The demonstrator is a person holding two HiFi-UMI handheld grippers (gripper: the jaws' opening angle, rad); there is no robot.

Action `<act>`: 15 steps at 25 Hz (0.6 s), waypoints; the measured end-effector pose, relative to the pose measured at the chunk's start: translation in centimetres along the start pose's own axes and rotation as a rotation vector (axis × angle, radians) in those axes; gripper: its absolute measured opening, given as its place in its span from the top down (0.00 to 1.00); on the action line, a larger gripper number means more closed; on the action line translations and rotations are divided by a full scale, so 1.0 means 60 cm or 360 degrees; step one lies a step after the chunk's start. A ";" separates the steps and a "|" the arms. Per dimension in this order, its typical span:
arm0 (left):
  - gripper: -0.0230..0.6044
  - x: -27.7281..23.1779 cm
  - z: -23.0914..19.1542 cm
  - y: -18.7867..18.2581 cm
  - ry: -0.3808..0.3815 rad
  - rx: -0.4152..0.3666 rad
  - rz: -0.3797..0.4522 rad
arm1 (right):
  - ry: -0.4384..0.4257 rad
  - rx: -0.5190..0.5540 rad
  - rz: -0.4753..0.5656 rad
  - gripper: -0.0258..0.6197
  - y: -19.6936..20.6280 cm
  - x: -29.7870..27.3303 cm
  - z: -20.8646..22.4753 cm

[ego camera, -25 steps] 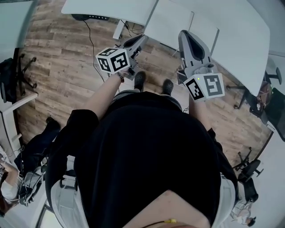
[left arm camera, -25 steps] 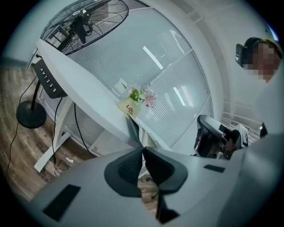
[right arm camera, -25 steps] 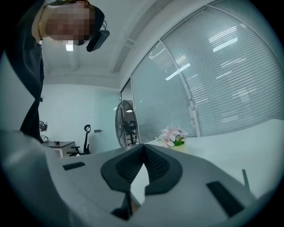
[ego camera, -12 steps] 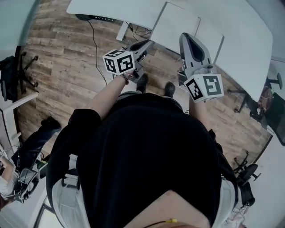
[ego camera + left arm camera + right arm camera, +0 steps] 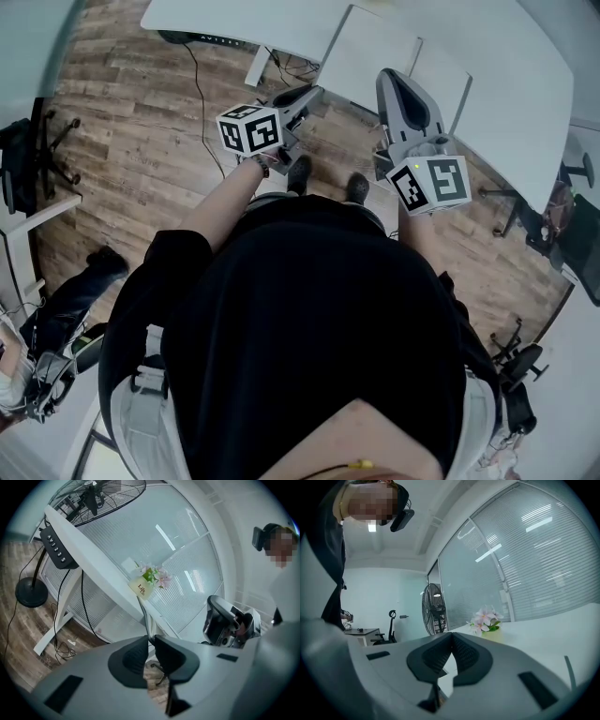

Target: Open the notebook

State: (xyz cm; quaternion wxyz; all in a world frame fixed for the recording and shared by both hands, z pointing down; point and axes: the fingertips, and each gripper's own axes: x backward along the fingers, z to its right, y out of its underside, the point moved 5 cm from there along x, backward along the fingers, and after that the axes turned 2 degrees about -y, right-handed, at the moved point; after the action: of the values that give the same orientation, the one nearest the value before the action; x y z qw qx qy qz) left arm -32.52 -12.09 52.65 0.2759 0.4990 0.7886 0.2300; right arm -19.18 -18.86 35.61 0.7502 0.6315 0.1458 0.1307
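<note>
The left gripper [image 5: 151,640] has just been opening its jaws: a narrow gap shows, with nothing in it. The right gripper [image 5: 451,635] is closed and empty. This looks like readying for a reach (though no notebook shows in any view). Ahead are the desk [image 5: 234,19], flowers [image 5: 152,576] and a fan [image 5: 93,494]; nothing seems to block the way.
</note>
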 end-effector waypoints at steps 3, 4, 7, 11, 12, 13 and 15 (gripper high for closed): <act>0.84 0.005 0.000 -0.001 -0.0029 -0.0034 -0.0008 | 0.0004 0.0001 0.0005 0.95 -0.002 0.003 0.001; 0.83 0.005 0.001 -0.001 -0.0035 -0.0041 -0.0013 | 0.0008 0.0000 0.0005 0.95 -0.001 0.006 0.003; 0.81 0.008 0.004 -0.003 -0.0057 -0.0064 -0.0006 | 0.0018 -0.0002 0.0003 0.95 -0.001 0.012 0.013; 0.78 0.020 0.018 -0.009 -0.0113 -0.0149 0.0038 | 0.0022 0.0001 0.0006 0.95 -0.005 0.025 0.019; 0.78 0.022 0.022 -0.011 -0.0117 -0.0168 0.0048 | 0.0023 0.0003 0.0008 0.95 -0.006 0.028 0.021; 0.77 0.023 0.026 -0.014 -0.0119 -0.0184 0.0059 | 0.0024 0.0004 0.0010 0.95 -0.007 0.030 0.022; 0.76 0.026 0.033 -0.023 -0.0126 -0.0224 0.0085 | 0.0024 0.0007 0.0014 0.95 -0.009 0.032 0.024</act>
State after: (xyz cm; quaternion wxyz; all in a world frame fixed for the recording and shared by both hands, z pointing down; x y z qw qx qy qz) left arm -32.66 -11.01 49.95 0.3352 0.5079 0.7453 0.2723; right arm -16.85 -19.51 35.18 0.7472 0.6327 0.1489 0.1384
